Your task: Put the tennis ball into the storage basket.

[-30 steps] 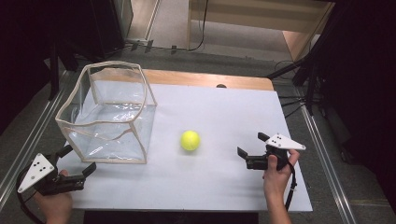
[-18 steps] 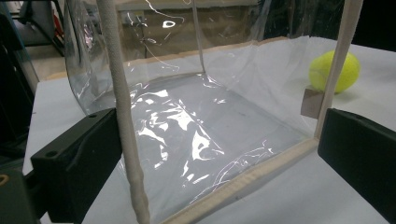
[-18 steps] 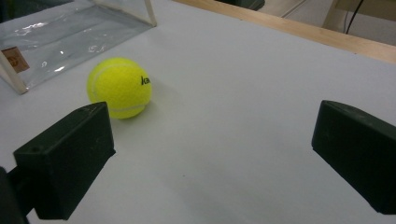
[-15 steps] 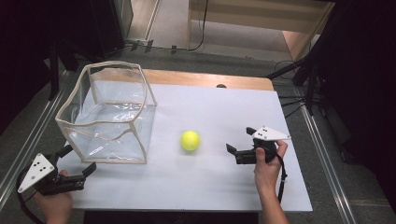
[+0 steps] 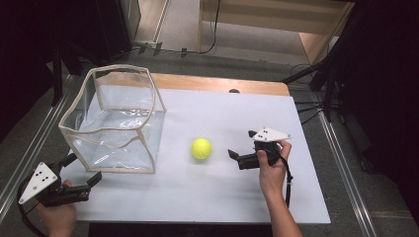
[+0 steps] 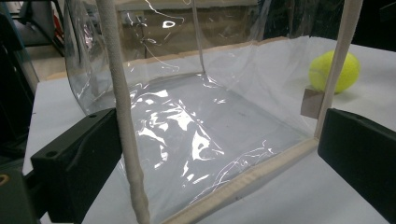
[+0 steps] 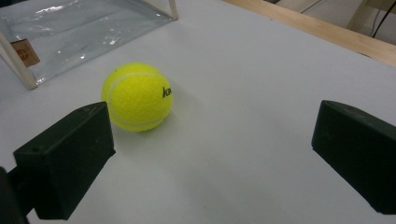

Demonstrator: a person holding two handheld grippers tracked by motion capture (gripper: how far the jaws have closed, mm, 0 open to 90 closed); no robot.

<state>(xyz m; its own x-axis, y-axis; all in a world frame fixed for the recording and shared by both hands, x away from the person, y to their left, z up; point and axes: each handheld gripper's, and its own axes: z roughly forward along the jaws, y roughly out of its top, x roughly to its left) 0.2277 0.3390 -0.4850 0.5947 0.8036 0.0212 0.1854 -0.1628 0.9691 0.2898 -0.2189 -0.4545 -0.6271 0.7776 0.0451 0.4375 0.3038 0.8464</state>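
Left gripper (image 5: 81, 170), bottom left of high view, jaws spread, empty, pointing at the clear plastic box (image 5: 114, 121) just beyond it. Right gripper (image 5: 240, 147), lower right of centre, jaws also spread w/ nothing between, aimed at the yellow tennis ball (image 5: 201, 148) near its tips, not touching. Ball sits mid-frame on the white table (image 5: 217, 197), beside the box's right side. Box stands upper left, open-topped.

Bright overhead light floods the white table (image 5: 207, 197) while the surroundings fall into darkness, glare streaking the clear plastic bag (image 6: 187, 126), a soft shadow under the tennis ball (image 7: 137, 96), near jaws slightly blurred
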